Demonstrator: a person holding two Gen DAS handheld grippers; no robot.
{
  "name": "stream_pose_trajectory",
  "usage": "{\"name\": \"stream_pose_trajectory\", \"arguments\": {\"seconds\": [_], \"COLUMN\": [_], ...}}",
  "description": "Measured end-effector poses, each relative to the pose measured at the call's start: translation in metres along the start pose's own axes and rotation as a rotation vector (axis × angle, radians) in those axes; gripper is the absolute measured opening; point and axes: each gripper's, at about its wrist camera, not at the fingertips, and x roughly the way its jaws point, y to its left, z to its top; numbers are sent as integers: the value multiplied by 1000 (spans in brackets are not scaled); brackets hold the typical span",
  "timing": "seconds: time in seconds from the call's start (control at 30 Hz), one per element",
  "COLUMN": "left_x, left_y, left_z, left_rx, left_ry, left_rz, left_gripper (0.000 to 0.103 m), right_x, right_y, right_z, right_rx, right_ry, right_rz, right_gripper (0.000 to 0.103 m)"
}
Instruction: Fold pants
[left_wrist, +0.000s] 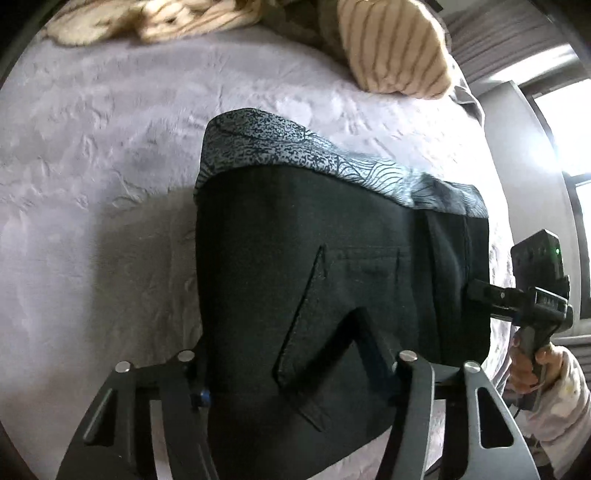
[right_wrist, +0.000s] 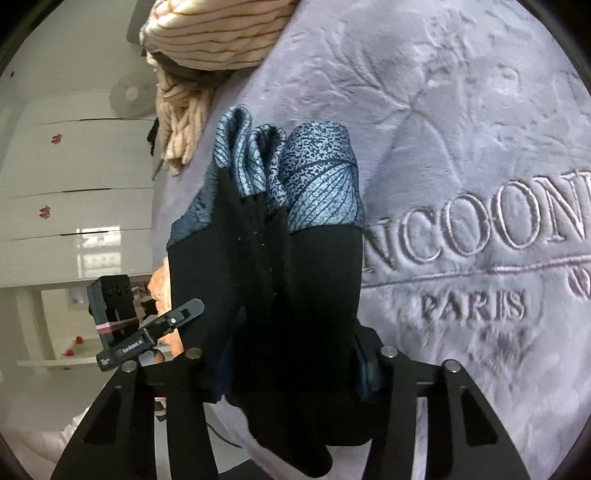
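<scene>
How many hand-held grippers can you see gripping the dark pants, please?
2. The left hand-held gripper is closed on the pants at the near edge. The right hand-held gripper clamps the bunched fabric at their right side; nothing suggests a hidden third.

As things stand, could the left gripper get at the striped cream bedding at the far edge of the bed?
Probably not directly. The left gripper is closed on the black pants, and the striped cream bedding lies well beyond them across the lilac blanket.
</scene>
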Motion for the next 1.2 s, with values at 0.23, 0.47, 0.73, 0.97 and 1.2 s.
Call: {"name": "stream_pose_trajectory", "arguments": {"seconds": [0.23, 0.47, 0.73, 0.97, 1.2], "left_x": [-57, -105, -101, -113, -152], "left_y": [-3, 24, 93, 122, 93], "left_z": [-23, -71, -133, -151, -134], "left_rx": [13, -30, -95, -101, 36], "left_ry": [-56, -68, 5, -44, -163], "left_rz": [29, 100, 141, 297, 163], "left_gripper": [58, 58, 58, 67, 67], "right_x": [-11, 11, 76, 88, 44], "right_y": [41, 75, 84, 91, 146], "right_z": [-24, -72, -133, -155, -145], "right_rx": [-45, -57, -37, -91, -174], "right_ry": [24, 76, 140, 151, -30], "right_rz": [51, 116, 74, -283, -322], "right_gripper": [50, 50, 50, 65, 29]}}
